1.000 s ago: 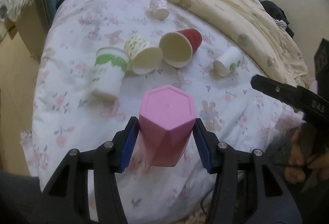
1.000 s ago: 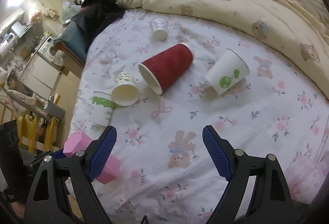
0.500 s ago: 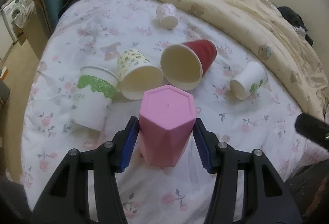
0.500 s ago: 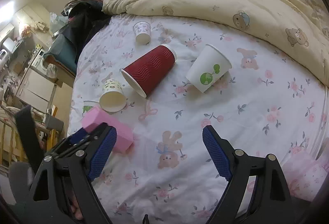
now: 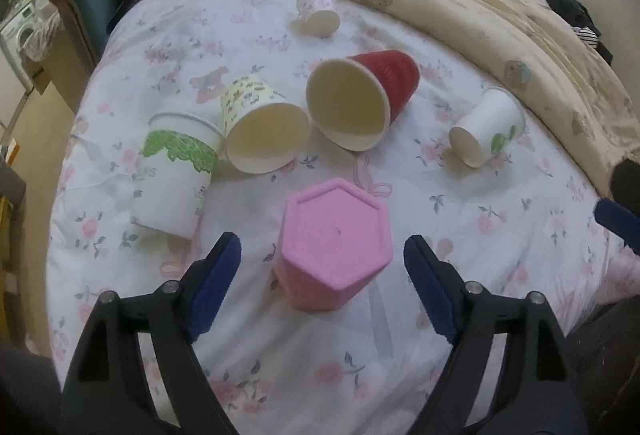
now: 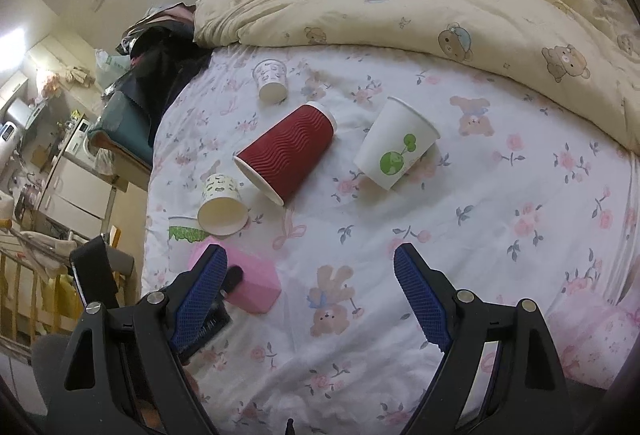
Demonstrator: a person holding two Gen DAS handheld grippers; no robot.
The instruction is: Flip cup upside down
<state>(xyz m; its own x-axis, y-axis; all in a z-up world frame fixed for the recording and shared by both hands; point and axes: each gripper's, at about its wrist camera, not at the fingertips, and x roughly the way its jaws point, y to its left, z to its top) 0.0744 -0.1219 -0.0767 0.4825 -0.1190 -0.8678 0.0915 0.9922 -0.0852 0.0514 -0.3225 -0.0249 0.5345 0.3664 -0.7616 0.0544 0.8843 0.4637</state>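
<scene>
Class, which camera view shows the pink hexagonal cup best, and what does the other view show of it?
The left wrist view: the pink cup stands base-up in full sight, centred between the open left gripper fingers. In the right wrist view the pink cup sits low at the left, partly hidden behind a blue finger of the right gripper.

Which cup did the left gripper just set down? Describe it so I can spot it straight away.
On the floral bedsheet, look at the near edge, in front of the row of paper cups lying on their sides. The pink cup stands between the open fingers of the left gripper: the only faceted one, base up.
</scene>
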